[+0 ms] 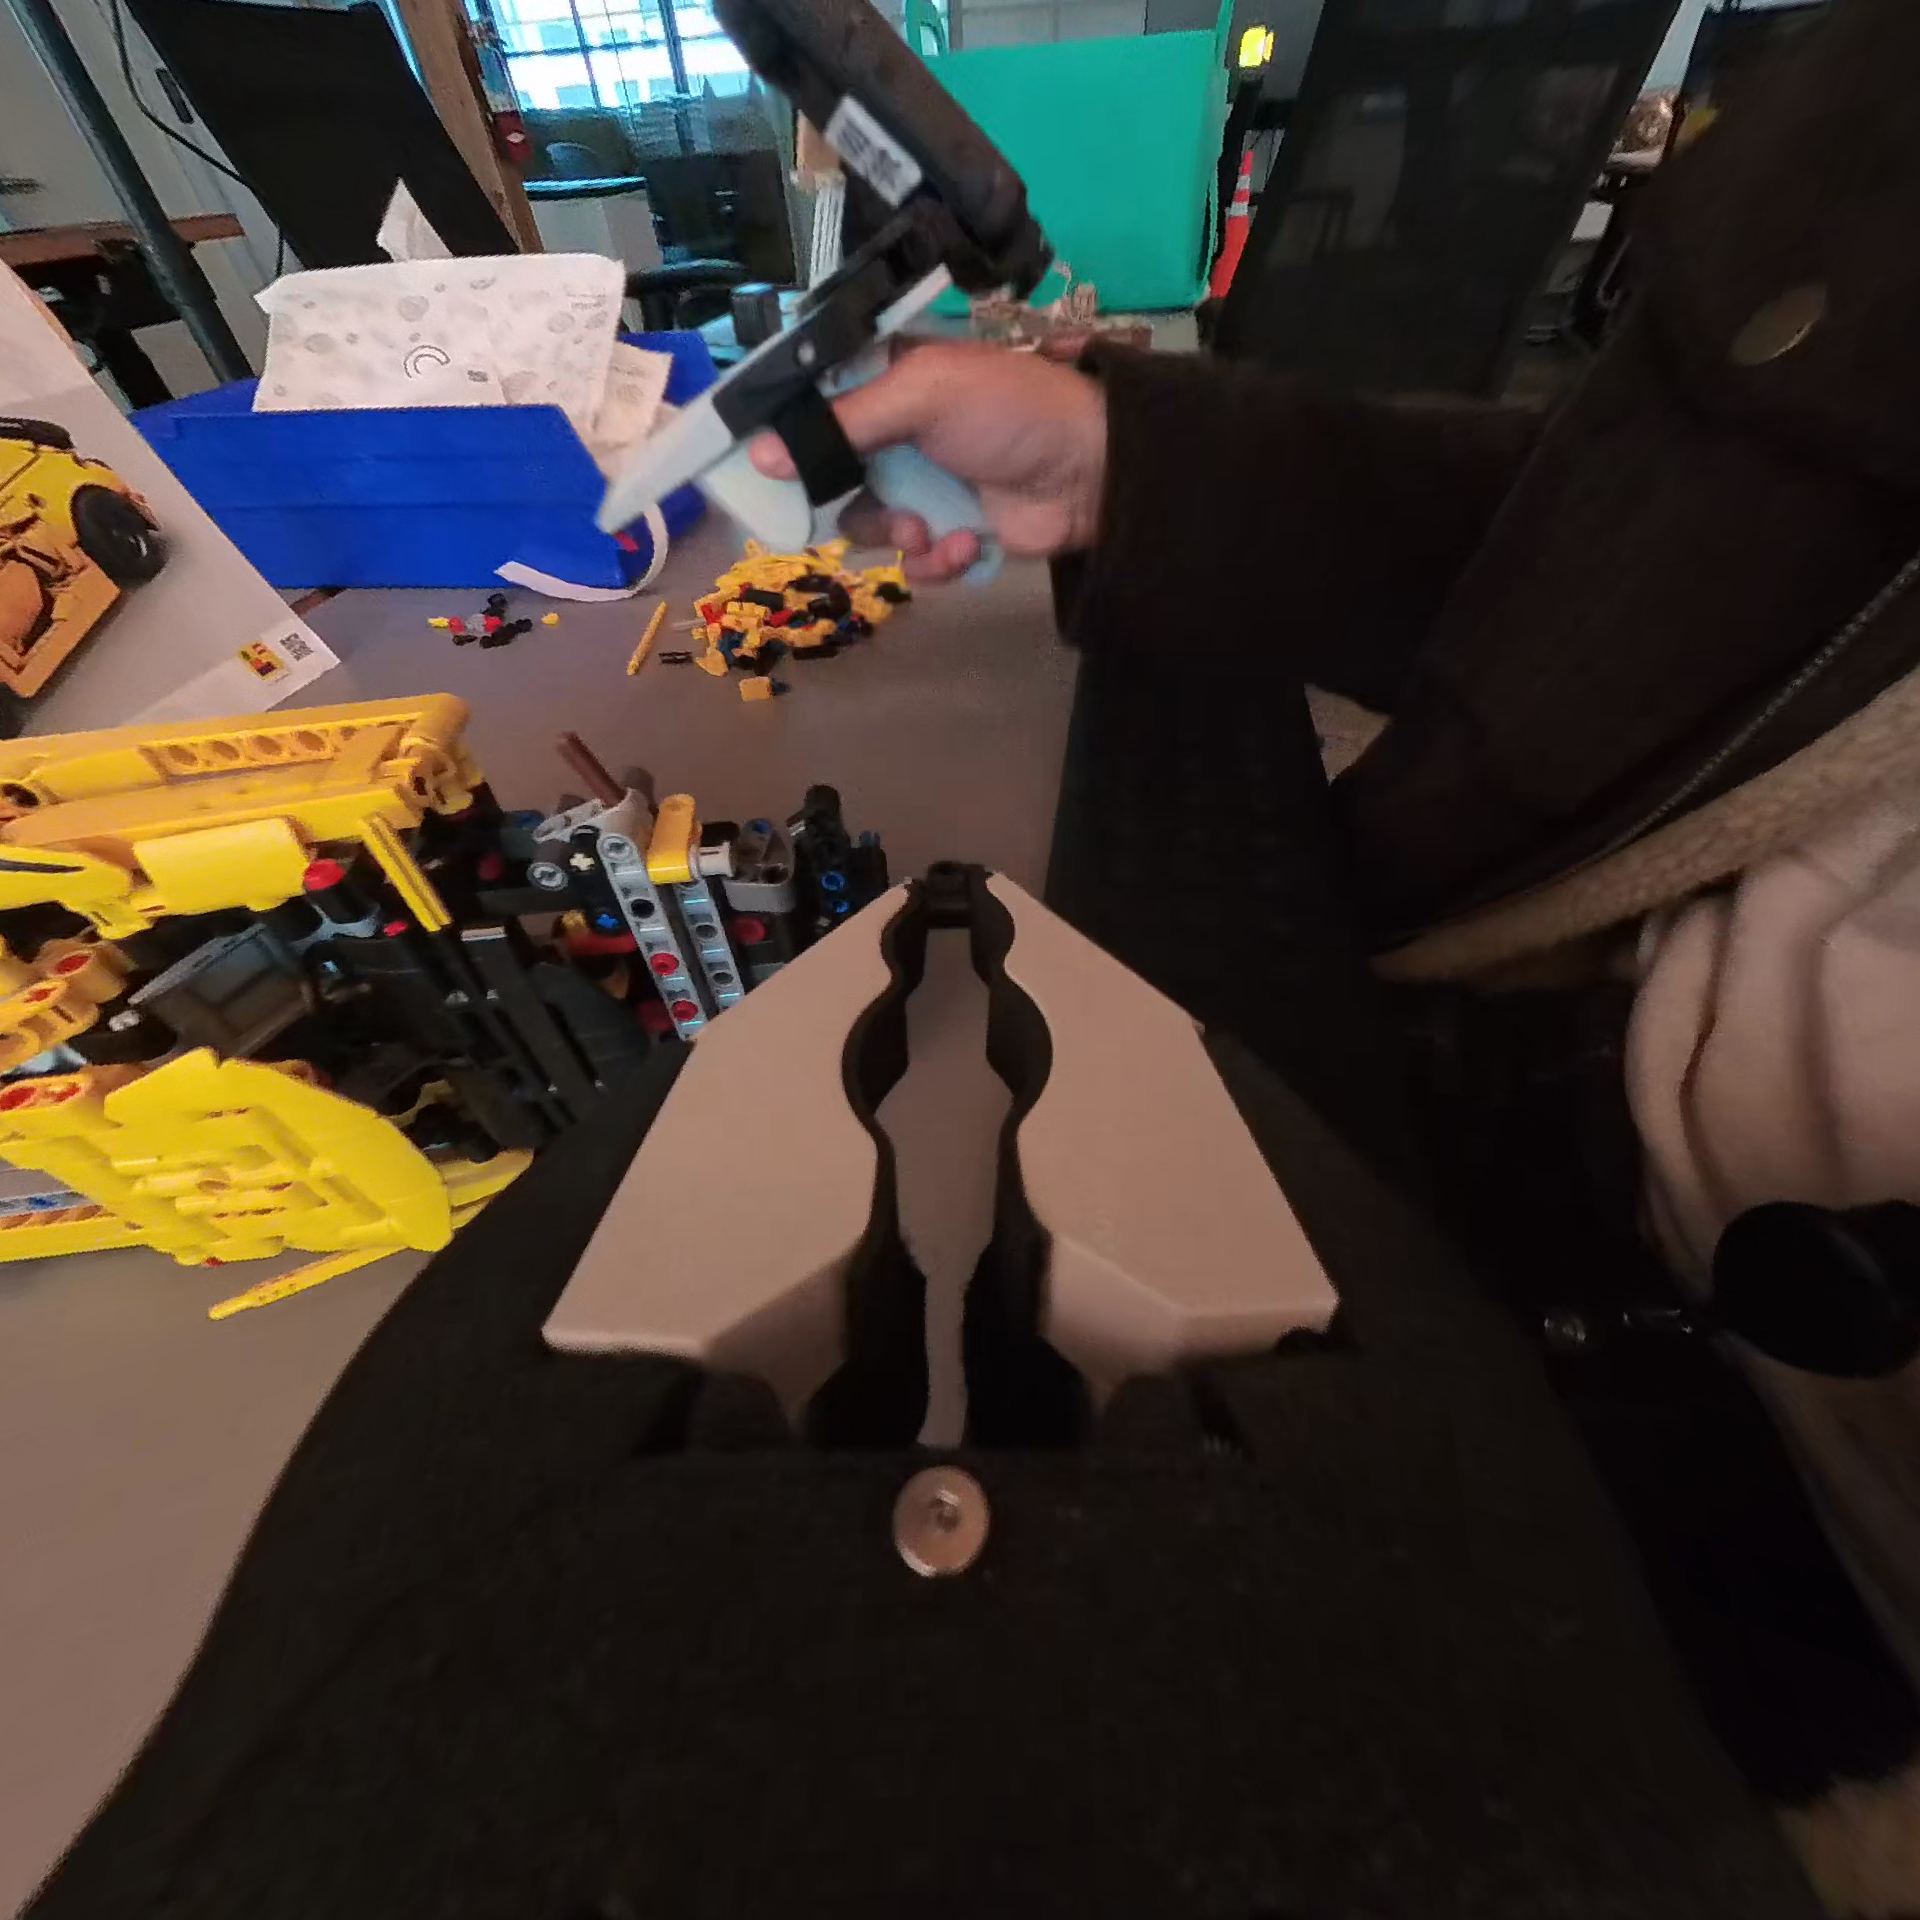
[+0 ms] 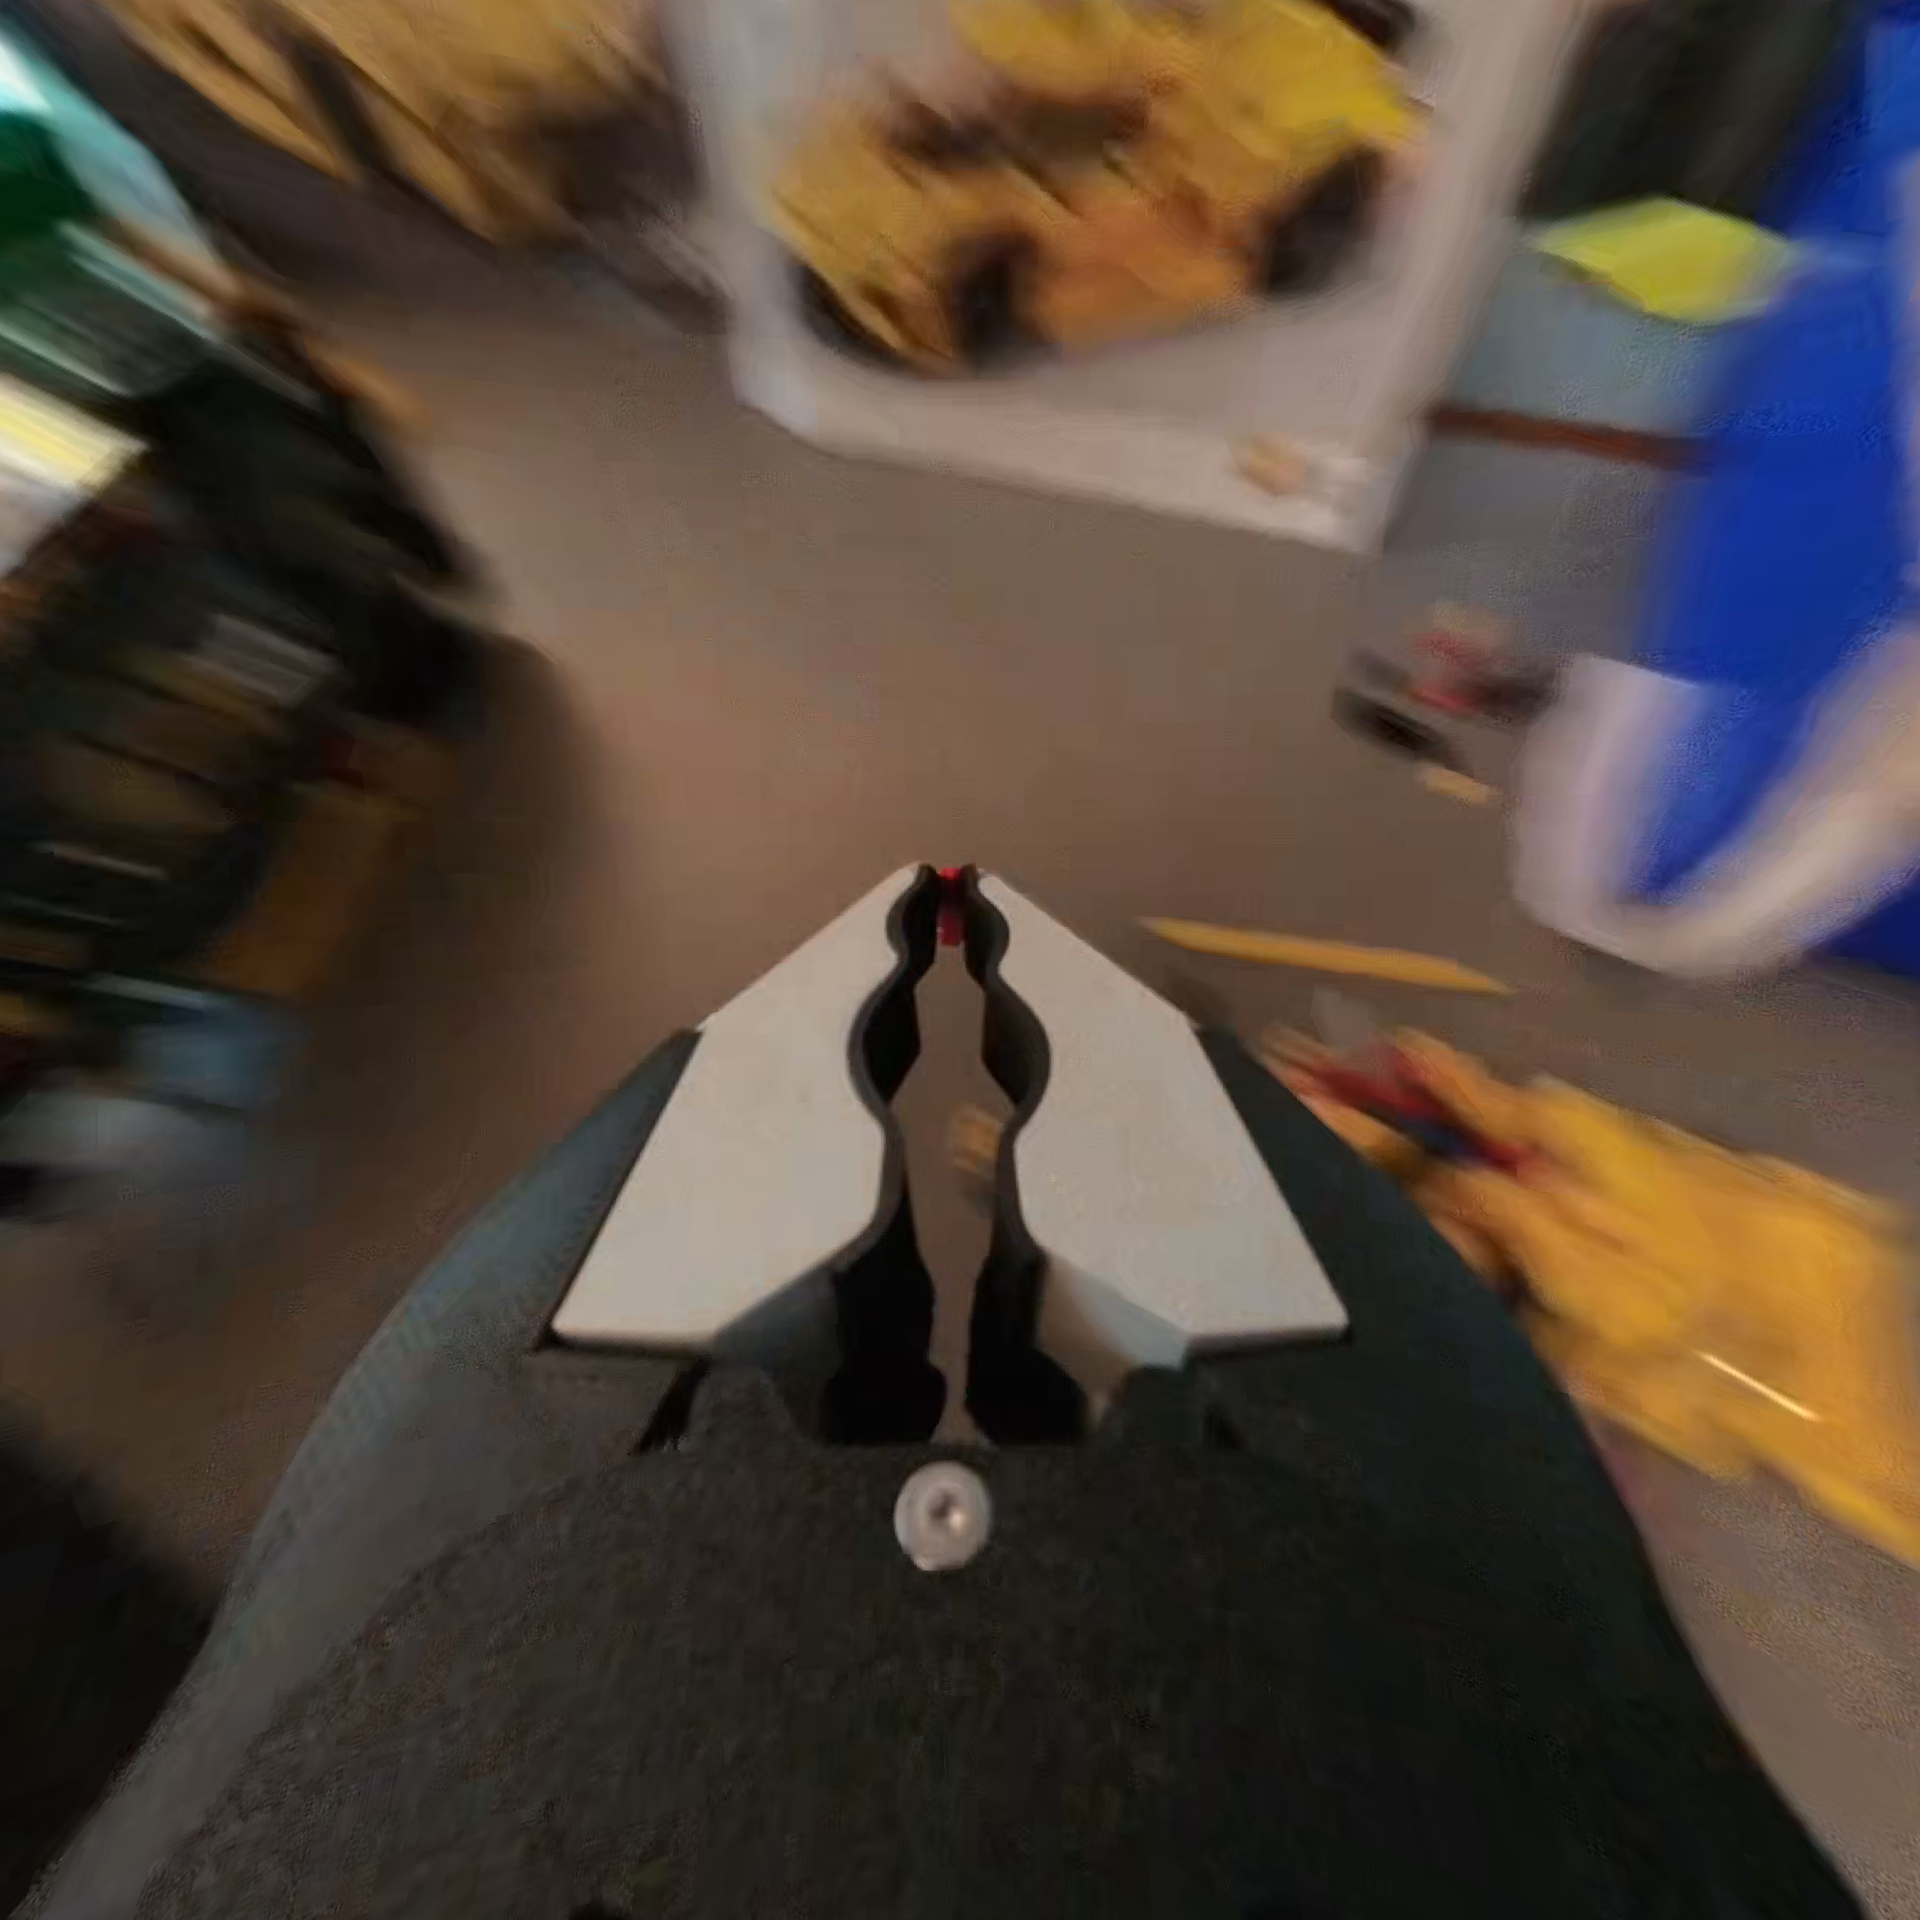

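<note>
A: Start at the left edge of the left wrist view. What's there?

B: A half-built brick car (image 1: 260,987), glossy yellow panels over a black, studded frame, lying on the grey table (image 1: 914,748). Just right of it, the left gripper (image 1: 945,883) has its pale, wavy-edged fingers pinched on a small black piece (image 1: 948,885) at the tips, close beside the car's grey beams.

A: And farther back?

B: A blue bin (image 1: 395,488) stuffed with crumpled white paper, then a heap of loose yellow, black and red bricks (image 1: 800,608). Above the heap a hand (image 1: 997,447) holds the right gripper (image 1: 623,509), well apart from the left one.

A: What does the right wrist view add?

B: It's badly smeared, but it shows what the left view can't: the right gripper (image 2: 948,878) is clamped on a tiny red piece (image 2: 948,904). A yellow rod (image 2: 1320,951) lies right of it, the blue bin (image 2: 1787,520) beyond.
</note>
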### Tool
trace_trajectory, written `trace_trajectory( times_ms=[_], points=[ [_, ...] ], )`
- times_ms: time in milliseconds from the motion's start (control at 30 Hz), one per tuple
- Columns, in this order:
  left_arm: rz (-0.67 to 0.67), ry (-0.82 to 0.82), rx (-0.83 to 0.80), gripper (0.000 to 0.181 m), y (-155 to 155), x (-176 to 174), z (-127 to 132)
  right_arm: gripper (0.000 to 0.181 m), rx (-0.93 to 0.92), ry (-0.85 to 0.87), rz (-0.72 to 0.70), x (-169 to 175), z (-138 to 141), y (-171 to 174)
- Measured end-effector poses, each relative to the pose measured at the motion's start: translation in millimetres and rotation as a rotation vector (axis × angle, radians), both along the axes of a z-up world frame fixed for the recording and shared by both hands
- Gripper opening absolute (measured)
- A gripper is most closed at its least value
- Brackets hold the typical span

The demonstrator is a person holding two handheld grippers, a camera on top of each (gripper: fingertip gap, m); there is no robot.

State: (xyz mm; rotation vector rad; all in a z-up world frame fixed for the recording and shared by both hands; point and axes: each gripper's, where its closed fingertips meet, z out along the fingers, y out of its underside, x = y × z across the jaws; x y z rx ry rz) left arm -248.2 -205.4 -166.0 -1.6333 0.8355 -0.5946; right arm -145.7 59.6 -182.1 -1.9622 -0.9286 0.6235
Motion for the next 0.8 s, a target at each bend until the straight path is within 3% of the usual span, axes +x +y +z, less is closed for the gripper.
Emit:
trace_trajectory(
  times_ms=[67,233,300,400,500,600,667,800],
  points=[
    [-0.006,0.042,-0.023,0.007,1,3,-8,0.003,0.011,-0.258,-0.127,52,-27,31],
    [0.019,0.0,-0.031,0.007,7,-1,-3,0.018,-0.063,-0.253,-0.174,78,-48,49],
    [0.035,-0.068,-0.036,0.007,9,-7,5,0.029,-0.031,-0.248,-0.17,84,-40,50],
    [0.086,-0.169,0.005,0.007,15,-18,21,0.036,0.076,-0.149,-0.139,81,-4,41],
    [0.111,-0.145,0.066,0.007,16,-20,24,0.035,0.053,0.075,0.081,26,37,-23],
    [0.109,-0.046,0.218,0.007,9,-13,30,0.033,-0.312,0.411,0.513,-54,73,-154],
    [0.1,-0.012,0.331,0.007,0,-8,39,0.038,-0.589,0.448,0.715,-82,74,-220],
    [0.099,0.02,0.48,0.007,-9,-5,50,0.034,-0.853,0.457,0.837,-104,71,-269]
  ],
)
